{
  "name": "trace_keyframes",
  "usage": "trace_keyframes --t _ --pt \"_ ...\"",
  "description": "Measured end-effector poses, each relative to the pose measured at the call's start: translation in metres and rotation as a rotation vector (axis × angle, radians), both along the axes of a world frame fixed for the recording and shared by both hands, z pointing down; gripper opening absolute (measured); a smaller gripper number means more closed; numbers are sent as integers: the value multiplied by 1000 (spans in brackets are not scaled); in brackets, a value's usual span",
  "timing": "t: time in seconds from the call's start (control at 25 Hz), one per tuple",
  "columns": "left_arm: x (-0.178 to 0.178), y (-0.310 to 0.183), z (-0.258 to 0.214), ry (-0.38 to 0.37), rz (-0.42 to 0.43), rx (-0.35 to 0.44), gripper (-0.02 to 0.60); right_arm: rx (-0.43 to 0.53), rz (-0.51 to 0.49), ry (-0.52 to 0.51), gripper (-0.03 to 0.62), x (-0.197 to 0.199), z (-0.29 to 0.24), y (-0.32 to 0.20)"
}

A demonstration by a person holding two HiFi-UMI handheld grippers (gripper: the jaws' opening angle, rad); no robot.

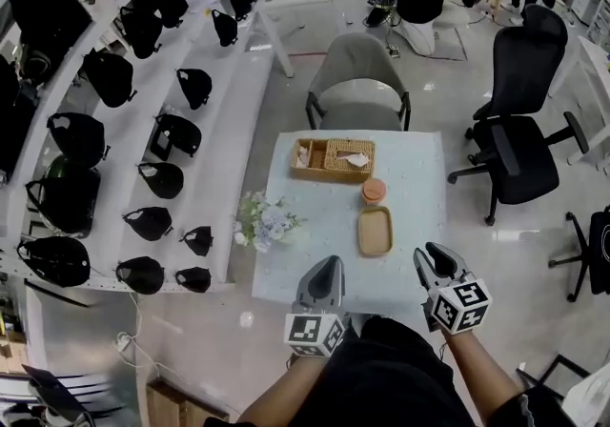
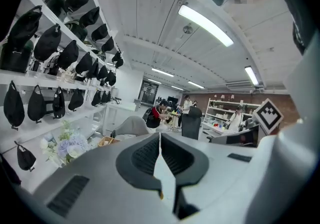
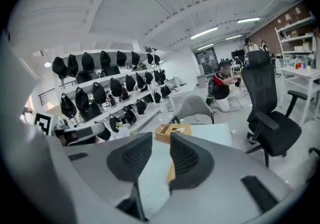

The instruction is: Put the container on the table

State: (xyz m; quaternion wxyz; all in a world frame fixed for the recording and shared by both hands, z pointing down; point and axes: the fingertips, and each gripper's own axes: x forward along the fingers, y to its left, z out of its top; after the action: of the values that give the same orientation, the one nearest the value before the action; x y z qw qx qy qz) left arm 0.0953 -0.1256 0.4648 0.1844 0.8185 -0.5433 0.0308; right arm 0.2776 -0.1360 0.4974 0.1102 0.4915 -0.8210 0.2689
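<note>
A shallow tan rectangular container [image 1: 375, 231] lies on the pale table [image 1: 419, 177], just below a small round orange container [image 1: 374, 191]. Both grippers hover above the table's near edge, apart from these objects. My left gripper [image 1: 327, 264] has its jaws together with nothing between them; in the left gripper view [image 2: 160, 135] only a thin seam shows. My right gripper [image 1: 429, 252] stands with a clear gap between its jaws and holds nothing. Through that gap in the right gripper view [image 3: 161, 135] I see the table and a strip of the tan container [image 3: 171, 173].
A wicker basket tray [image 1: 333, 159] sits at the table's far side, a bunch of pale flowers [image 1: 265, 220] at its left edge. A grey chair [image 1: 359, 82] stands beyond the table, a black office chair [image 1: 519, 130] to the right. Shelves of black bags [image 1: 143, 130] line the left.
</note>
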Motion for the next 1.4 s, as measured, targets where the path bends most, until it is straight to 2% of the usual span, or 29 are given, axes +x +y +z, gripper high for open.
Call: trace_keyframes --t 0.2,0.36,0.48,0.64,0.88,1.4 --pt "7 12 -1 7 31 11 15 76 1 -18 37 -8 -20 13" --pt "-15 12 -11 -1 23 37 15 147 11 -47 21 -26 -43 16" --pt "-34 16 -19 4 17 46 15 176 47 -21 2 -32 -55 21" --pt "-60 15 -29 31 20 50 15 209 95 52 0 -40 -63 23" --pt "-88 8 -36 17 40 75 15 221 140 95 0 -58 -69 28" --pt "-95 -6 -34 24 44 73 15 239 154 161 -2 -58 -74 20"
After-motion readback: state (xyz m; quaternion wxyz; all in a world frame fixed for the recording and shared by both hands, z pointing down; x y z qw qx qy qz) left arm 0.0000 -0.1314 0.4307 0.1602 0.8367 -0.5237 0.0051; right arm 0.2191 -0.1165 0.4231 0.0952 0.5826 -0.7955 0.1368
